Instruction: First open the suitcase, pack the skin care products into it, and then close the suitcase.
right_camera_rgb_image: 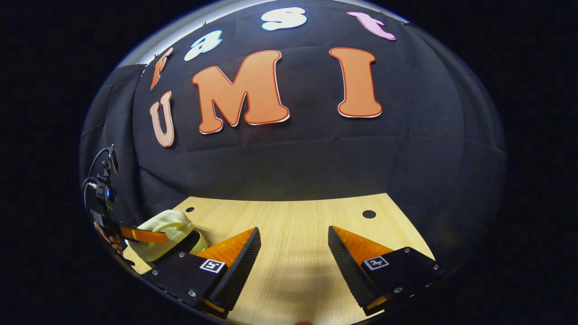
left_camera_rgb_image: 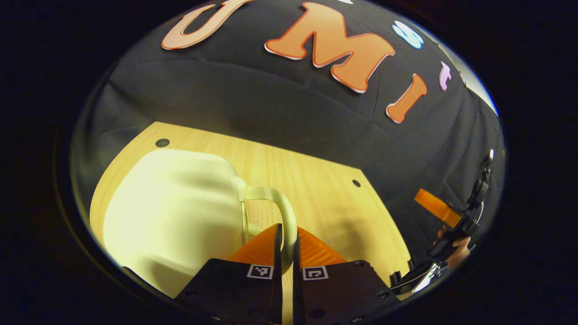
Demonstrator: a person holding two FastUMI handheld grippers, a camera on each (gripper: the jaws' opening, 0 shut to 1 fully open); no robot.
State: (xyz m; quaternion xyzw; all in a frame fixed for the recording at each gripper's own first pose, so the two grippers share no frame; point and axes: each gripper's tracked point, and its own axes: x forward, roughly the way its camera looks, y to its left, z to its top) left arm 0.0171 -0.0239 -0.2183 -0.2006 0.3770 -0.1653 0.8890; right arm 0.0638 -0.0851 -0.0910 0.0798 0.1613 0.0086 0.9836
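Left gripper [left_camera_rgb_image: 285, 246]: my fingers are pressed together on the handle [left_camera_rgb_image: 282, 205] of the pale cream suitcase [left_camera_rgb_image: 174, 216], one finger on each side of the loop. The suitcase sits on the wooden table [left_camera_rgb_image: 311, 180] toward its left edge, body lying to the left of my left claw, handle loop sticking out toward the table's middle. Lid looks down; I see no open gap and no skin care products. In the right gripper view the case [right_camera_rgb_image: 169, 232] is at the table's far left corner with the left claw on it. Right gripper [right_camera_rgb_image: 293, 253]: fingers wide apart, holding nothing, hovering over bare wood near the table's front edge, well apart from the case. Judgement: opening is the step in hand. The left hand is the nearer and already has the grip, so any lift goes through the handle; the right must travel left to help.
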